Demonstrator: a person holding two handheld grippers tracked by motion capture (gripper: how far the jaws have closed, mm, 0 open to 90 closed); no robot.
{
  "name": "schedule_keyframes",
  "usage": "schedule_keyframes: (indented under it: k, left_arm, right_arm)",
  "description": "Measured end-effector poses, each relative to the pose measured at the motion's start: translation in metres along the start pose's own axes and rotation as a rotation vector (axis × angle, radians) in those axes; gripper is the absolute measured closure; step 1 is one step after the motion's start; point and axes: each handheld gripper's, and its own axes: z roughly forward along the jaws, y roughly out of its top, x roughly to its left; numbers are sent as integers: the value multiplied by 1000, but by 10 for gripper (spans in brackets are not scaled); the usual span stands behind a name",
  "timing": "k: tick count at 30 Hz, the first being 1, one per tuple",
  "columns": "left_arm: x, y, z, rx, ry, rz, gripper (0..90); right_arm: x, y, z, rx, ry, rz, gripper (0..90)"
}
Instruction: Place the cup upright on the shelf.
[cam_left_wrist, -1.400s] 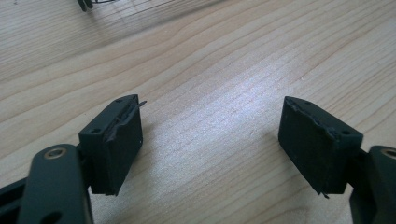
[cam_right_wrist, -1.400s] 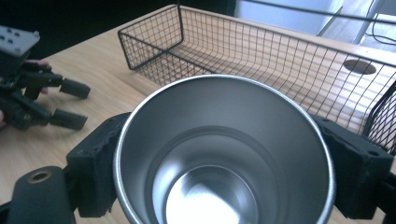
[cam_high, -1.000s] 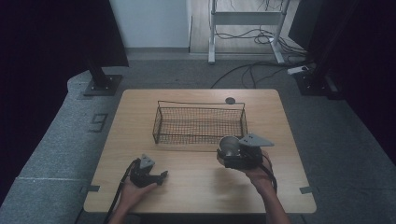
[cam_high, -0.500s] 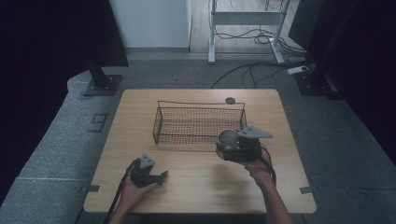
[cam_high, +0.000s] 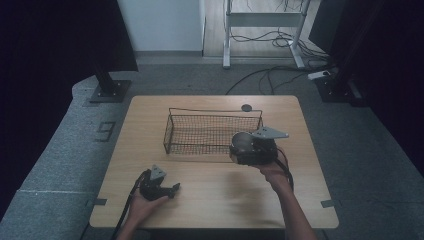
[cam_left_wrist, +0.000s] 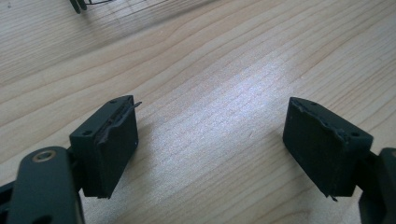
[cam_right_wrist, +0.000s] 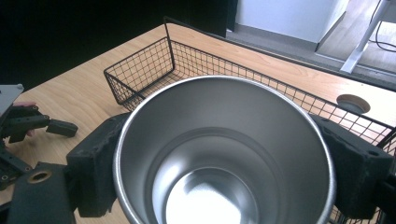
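Wooden desk (cam_high: 215, 185), bare over most of its top. Black wire basket (cam_high: 212, 131) at centre, toward far edge. Right hand-held gripper (cam_high: 250, 150) raised just off basket's near right corner, jaws clamped on either side of steel cup (cam_right_wrist: 224, 154), mouth open toward its camera, inside empty. Left hand-held gripper (cam_left_wrist: 210, 144) low at near left of desk, jaws spread wide, nothing between them. Small dark round disc (cam_high: 246, 107) near far edge.
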Motion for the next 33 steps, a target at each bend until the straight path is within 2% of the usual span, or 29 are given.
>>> schedule_keyframes:
  k: [19,33]
  left_arm:
    - [0,0,0,1,1,1,179]
    - [0,0,0,1,1,1,179]
  right_arm:
    - [-6,18,9,13,8,-5,134]
    - [-21,26,25,42,-15,1,134]
